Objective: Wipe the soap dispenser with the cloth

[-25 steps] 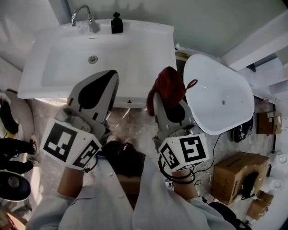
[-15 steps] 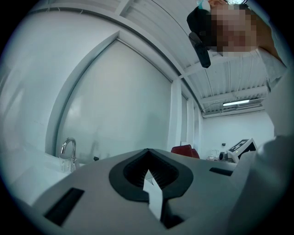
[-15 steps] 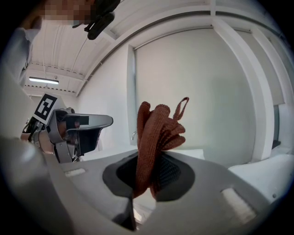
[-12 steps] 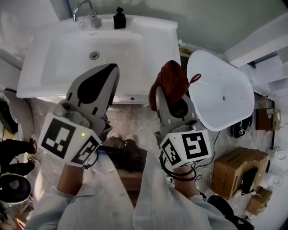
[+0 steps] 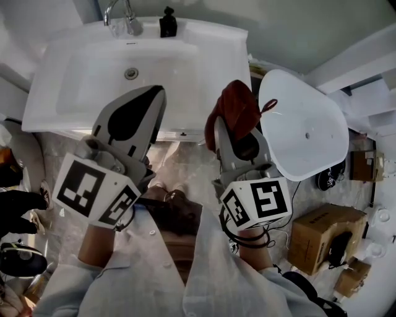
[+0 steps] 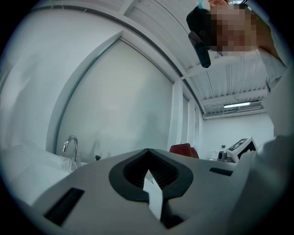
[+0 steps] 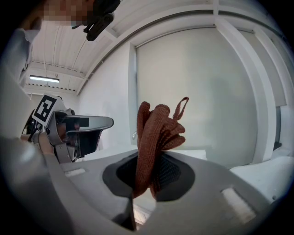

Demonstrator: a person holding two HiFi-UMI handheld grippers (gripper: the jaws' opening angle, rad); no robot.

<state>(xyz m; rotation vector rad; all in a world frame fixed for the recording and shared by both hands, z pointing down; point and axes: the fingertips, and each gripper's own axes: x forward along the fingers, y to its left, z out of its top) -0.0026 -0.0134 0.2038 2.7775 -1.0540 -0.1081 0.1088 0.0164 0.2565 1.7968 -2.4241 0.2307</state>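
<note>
The left claw (image 5: 153,100) was closed on nothing; in the left gripper view its two grey jaws met tip to tip (image 6: 148,159) with only a thin pale sliver between the ribbed black pads. It hung over the front edge of the white sink (image 5: 192,74). The right claw (image 5: 226,132) was clamped on the cloth (image 5: 239,110), a rust-red knitted cloth bunched upright between the jaws, with a small loop sticking out of its top (image 7: 155,131). This claw was just off the sink's front right corner, beside a white rounded fixture (image 5: 303,133) that stood to the right of the sink.

The soap dispenser (image 5: 167,23), small and black with a pump top, stood on the sink's back edge near the middle, just right of the chrome faucet (image 5: 122,13). It was well apart from both claws and from the cloth.

Each claw carried a cube with bold black-and-white square patterns, the left cube (image 5: 93,195) and the right cube (image 5: 257,207); the patterns formed blocks, not letters. A tiny dark mark on the sink rim in front of the faucet was too small to read. A cardboard box (image 5: 323,238) sat on the marbled floor (image 5: 185,167) at the lower right, and any print on it could not be made out.
</note>
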